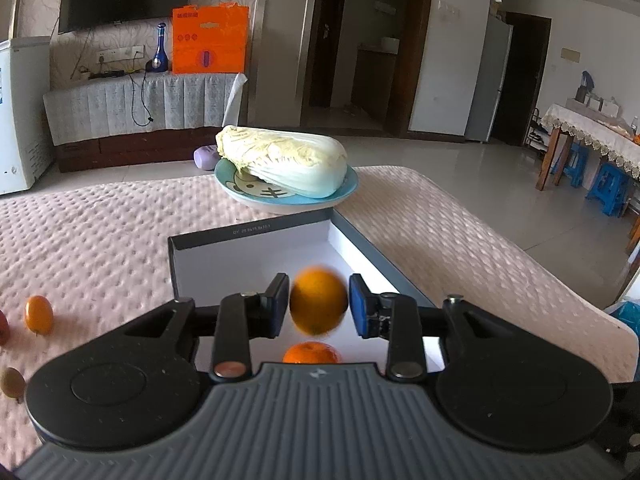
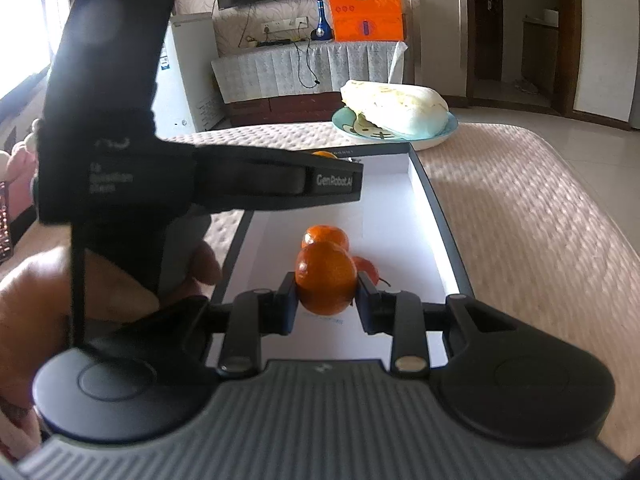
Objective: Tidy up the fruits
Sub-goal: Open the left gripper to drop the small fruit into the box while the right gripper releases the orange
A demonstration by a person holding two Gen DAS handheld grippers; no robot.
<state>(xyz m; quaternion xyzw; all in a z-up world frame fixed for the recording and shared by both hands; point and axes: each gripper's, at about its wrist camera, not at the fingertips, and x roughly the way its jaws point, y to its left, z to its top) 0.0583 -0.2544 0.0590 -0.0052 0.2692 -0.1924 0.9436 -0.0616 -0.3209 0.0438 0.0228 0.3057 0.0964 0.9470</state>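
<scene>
Left tongs (image 1: 319,306) spread, a blurred round orange fruit (image 1: 319,301) loose between them above the white-lined box (image 1: 248,258); right tongs (image 2: 326,300) pinching a darker orange tangerine (image 2: 326,284)

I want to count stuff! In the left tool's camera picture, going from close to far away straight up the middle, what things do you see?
Left tool → orange on the box floor → orange between the tool's pads → box's far wall → blue plate → cabbage → orange bag

I see the box (image 1: 256,236) lying on the tabletop (image 1: 100,232) with two mandarins (image 2: 325,237) inside, the plate (image 1: 344,196) bearing a cabbage (image 1: 284,160) just behind it, and loose fruits (image 1: 39,314) to its left.
</scene>
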